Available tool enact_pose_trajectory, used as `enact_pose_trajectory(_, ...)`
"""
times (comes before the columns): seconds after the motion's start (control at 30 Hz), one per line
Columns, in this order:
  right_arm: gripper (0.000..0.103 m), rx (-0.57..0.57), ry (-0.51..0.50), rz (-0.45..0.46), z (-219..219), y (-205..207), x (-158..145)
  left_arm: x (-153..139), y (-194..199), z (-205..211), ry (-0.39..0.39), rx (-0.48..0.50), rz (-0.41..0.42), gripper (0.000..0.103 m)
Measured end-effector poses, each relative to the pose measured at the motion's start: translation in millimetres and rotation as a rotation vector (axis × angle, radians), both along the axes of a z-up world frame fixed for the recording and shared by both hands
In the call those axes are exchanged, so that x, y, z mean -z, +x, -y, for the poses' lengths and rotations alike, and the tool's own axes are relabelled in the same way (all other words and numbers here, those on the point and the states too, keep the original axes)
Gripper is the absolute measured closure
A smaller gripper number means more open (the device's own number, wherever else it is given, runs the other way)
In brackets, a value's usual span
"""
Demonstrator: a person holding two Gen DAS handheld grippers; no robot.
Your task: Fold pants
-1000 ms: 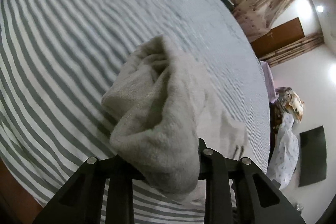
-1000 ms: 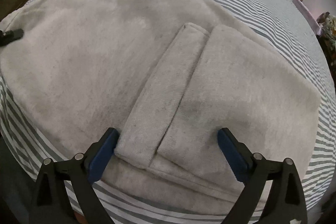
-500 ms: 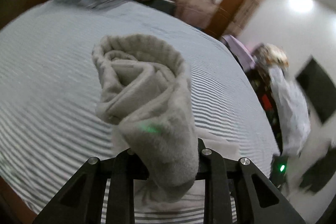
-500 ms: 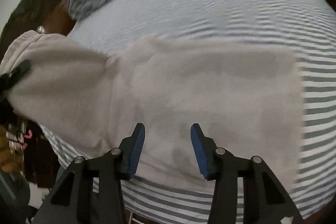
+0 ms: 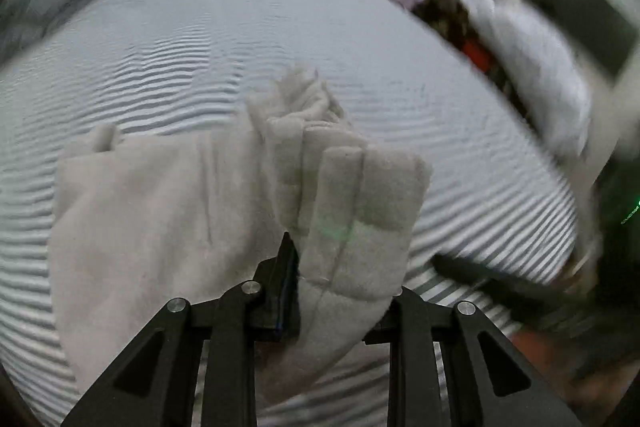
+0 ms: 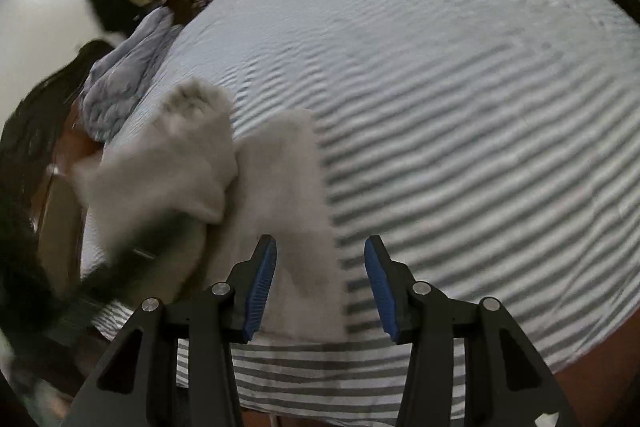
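Nearest in the left wrist view, the left gripper [image 5: 336, 287] has its fingers [image 5: 286, 291] closed tight on a thick bunch of the pants [image 5: 168, 211]. The pale grey fleece is pleated into several upright ridges between the pads, and a loose tuft sticks up beyond the bunch. From that grip the rest of the cloth spreads out to the left as a broad flat panel lying on the bed [image 5: 240, 39], with one small corner poking up at its far left edge.

In the right wrist view the right gripper [image 6: 320, 287] hangs over the near edge of the bed [image 6: 460, 107]. Its blue-padded fingers [image 6: 262, 287] stand partly apart and grip nothing. They closed sharply within the last second and have held about this gap since. The right-hand edge of the pants [image 6: 288, 195] lies on the bed below the gap between them, nearer the left pad, and neither pad presses on it. Left of that flat strip a lifted, bunched part of the pants stands higher, and a dark blurred shape crosses below it, most likely the other gripper.

The pants are soft, fuzzy and light grey, thick where doubled over. The bed wears a sheet of grey and white stripes. Beyond the pants, at the far left corner of the bed, a crumpled blue-grey blanket [image 6: 120, 83] sits. Past the bed the room is blurred: a wooden door, heaped cloth and a dark panel on a white wall.
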State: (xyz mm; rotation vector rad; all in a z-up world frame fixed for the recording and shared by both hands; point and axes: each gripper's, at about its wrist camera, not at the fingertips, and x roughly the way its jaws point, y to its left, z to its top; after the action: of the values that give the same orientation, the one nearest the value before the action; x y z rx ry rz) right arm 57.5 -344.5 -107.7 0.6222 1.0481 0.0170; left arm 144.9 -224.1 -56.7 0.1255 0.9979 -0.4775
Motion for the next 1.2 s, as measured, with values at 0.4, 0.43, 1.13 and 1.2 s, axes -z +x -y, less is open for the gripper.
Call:
enact_pose_trajectory(0.4, 0.058, 0.019, 0.079, 0.036, 15.2, 20.2, 11.4, -13.5, -42.1, 33.5, 0.052, 0.215, 0.086, 0.038)
enact_pose_trajectory(0.43, 0.058, 0.016, 0.092, 0.052, 15.8, 21.9, 6.8, -22.5, -43.9, 26.6, 0.006, 0.229, 0.078, 0.038)
enact_pose_trajectory(1.13, 0.090, -0.256, 0.025, -0.011, -78.5, 98.4, -20.7, 12.8, -7.2, -137.1, 0.045, -0.183, -0.031, 0.033)
enact_pose_trajectory(1.2, 0.091, -0.271, 0.021, 0.007, -87.3, 97.9, -25.6, 23.5, -5.8, -142.6, 0.050, -0.207, -0.056, 0.033)
